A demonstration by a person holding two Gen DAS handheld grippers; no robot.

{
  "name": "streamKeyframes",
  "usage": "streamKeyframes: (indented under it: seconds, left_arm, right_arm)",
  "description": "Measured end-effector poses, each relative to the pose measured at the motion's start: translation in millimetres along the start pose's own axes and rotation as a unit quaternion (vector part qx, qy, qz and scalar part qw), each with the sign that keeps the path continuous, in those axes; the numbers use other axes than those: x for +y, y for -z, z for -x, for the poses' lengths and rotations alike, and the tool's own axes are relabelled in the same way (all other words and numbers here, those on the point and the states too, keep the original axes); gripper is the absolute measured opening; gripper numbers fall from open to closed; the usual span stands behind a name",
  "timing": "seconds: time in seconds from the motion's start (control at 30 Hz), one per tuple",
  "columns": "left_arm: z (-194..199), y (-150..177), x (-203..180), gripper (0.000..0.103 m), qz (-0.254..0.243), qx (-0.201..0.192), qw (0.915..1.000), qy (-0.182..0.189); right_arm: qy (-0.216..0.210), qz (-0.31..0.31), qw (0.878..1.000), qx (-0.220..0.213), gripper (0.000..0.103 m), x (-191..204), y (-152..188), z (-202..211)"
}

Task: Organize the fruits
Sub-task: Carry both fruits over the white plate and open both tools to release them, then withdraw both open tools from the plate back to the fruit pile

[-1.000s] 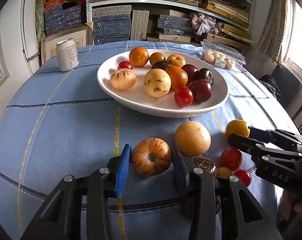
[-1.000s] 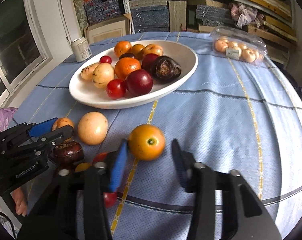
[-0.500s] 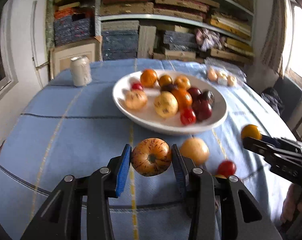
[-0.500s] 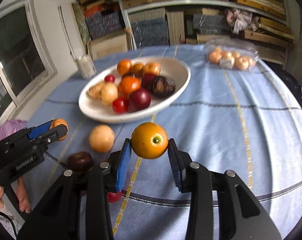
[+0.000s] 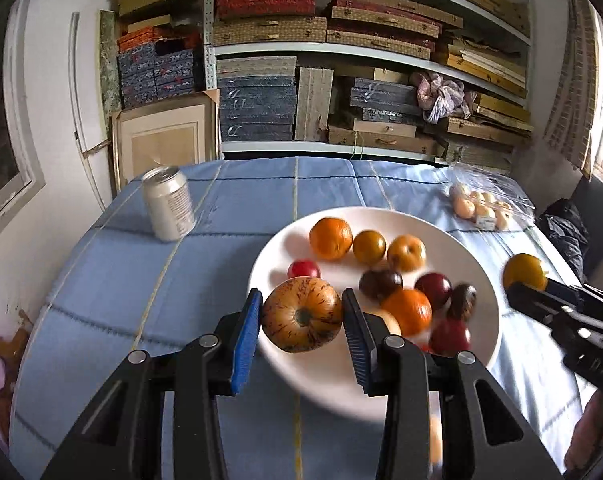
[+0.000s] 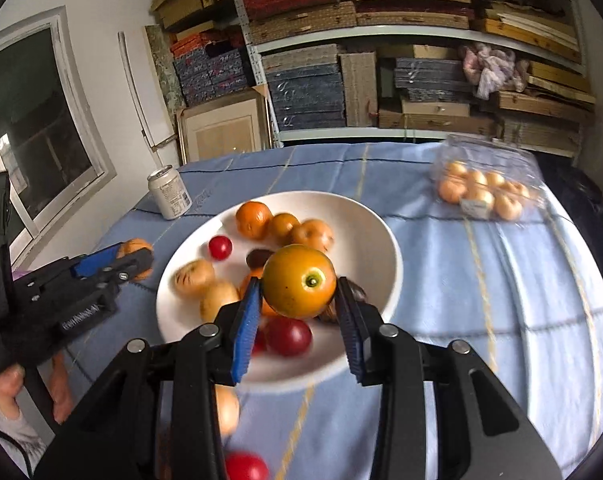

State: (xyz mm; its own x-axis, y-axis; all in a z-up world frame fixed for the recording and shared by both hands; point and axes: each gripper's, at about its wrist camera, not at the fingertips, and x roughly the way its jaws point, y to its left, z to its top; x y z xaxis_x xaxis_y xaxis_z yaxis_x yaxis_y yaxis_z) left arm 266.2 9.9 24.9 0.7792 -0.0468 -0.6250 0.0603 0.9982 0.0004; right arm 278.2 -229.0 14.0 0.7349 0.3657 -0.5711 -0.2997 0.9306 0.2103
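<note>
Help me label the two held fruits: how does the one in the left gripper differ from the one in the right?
The speckled fruit in the left gripper is tan-orange with dark red-brown streaks, broad and flattened; the yellow-orange fruit in the right gripper is smooth, unmarked and rounder, with a small green stem end. Both are clamped between blue pads above the white plate.

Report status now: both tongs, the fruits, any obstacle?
Left tongs shut on speckled orange-brown fruit. Right tongs shut on smooth orange-yellow fruit. Both above white round plate; nothing blocking.

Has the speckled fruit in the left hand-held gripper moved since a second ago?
Yes. The speckled fruit, then on the cloth short of the white plate, now hangs lifted over its near rim, clamped in the left hand-held gripper.
</note>
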Motion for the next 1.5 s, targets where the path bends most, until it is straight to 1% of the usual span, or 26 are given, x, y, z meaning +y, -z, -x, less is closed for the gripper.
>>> streamKeyframes:
  seconds: [0.13, 0.27, 0.33, 0.37, 0.4, 0.43, 0.5, 0.6, 0.7, 0.8, 0.9, 1.03, 1.1, 1.2, 1.23, 1.33, 1.47, 1.5]
  left_arm:
    - [-35, -12, -7, 0.041, -0.002, 0.011, 0.9999, 0.005]
    - [-62, -9, -7, 0.041, 0.009, 0.03, 0.9995, 0.01]
    - [-68, -5, -3, 0.042, 0.017, 0.031, 0.9993, 0.012]
    - [-68, -4, -2, 0.042, 0.019, 0.032, 0.9993, 0.012]
    - [-68, -3, 0, 0.042, 0.021, 0.034, 0.9991, 0.01]
    - [-67, -3, 1, 0.042, 0.022, 0.034, 0.9991, 0.01]
    - [-60, -3, 4, 0.042, 0.024, 0.03, 0.9992, 0.006]
    - [-40, 0, 6, 0.043, 0.025, 0.022, 0.9994, 0.003]
    - [-13, 8, 8, 0.047, 0.025, 0.013, 0.9996, -0.002]
    - [16, 25, 8, 0.048, 0.027, 0.01, 0.9996, 0.001]
    - [43, 50, 1, 0.049, 0.016, 0.01, 0.9998, 0.003]
    - [69, 86, -13, 0.055, -0.003, 0.014, 0.9998, 0.013]
    - [73, 102, -22, 0.055, -0.013, 0.02, 0.9995, 0.022]
    - [73, 117, -35, 0.055, -0.031, 0.029, 0.9987, 0.028]
    - [73, 120, -39, 0.055, -0.036, 0.03, 0.9985, 0.029]
    - [72, 121, -48, 0.055, -0.047, 0.027, 0.9981, 0.03]
    - [62, 121, -53, 0.056, -0.053, 0.036, 0.9976, 0.028]
    - [60, 123, -53, 0.06, -0.051, 0.035, 0.9976, 0.032]
  right_arm:
    - [0.0, 0.015, 1.0, 0.019, 0.037, 6, -16, -38]
    - [0.0, 0.025, 0.999, 0.039, 0.038, 8, -21, -67]
    - [0.008, 0.028, 0.999, 0.03, 0.047, 7, -18, -69]
    - [0.011, 0.029, 0.999, 0.023, 0.058, 7, -17, -68]
    - [0.015, 0.027, 0.999, 0.016, 0.062, 6, -17, -66]
    - [0.018, 0.024, 1.0, 0.007, 0.062, 4, -15, -61]
    - [0.014, 0.022, 1.0, 0.006, 0.062, 3, -14, -53]
    - [0.015, 0.016, 1.0, -0.004, 0.062, 1, -12, -33]
    - [0.016, 0.005, 1.0, -0.011, 0.062, -2, -3, -9]
    - [0.011, -0.014, 1.0, -0.018, 0.063, -6, 15, 19]
    - [0.005, -0.027, 0.999, -0.021, 0.064, -6, 39, 41]
    - [0.005, -0.032, 0.999, -0.016, 0.064, -4, 77, 61]
    - [0.006, -0.028, 1.0, -0.01, 0.064, -2, 93, 68]
    - [0.01, -0.013, 1.0, -0.011, 0.064, 5, 111, 78]
    - [0.009, -0.009, 1.0, -0.014, 0.064, 7, 115, 82]
    - [0.009, -0.009, 1.0, -0.019, 0.068, 8, 122, 89]
    - [0.007, -0.012, 1.0, -0.014, 0.069, 6, 123, 88]
    - [0.006, -0.013, 1.0, -0.013, 0.069, 6, 123, 87]
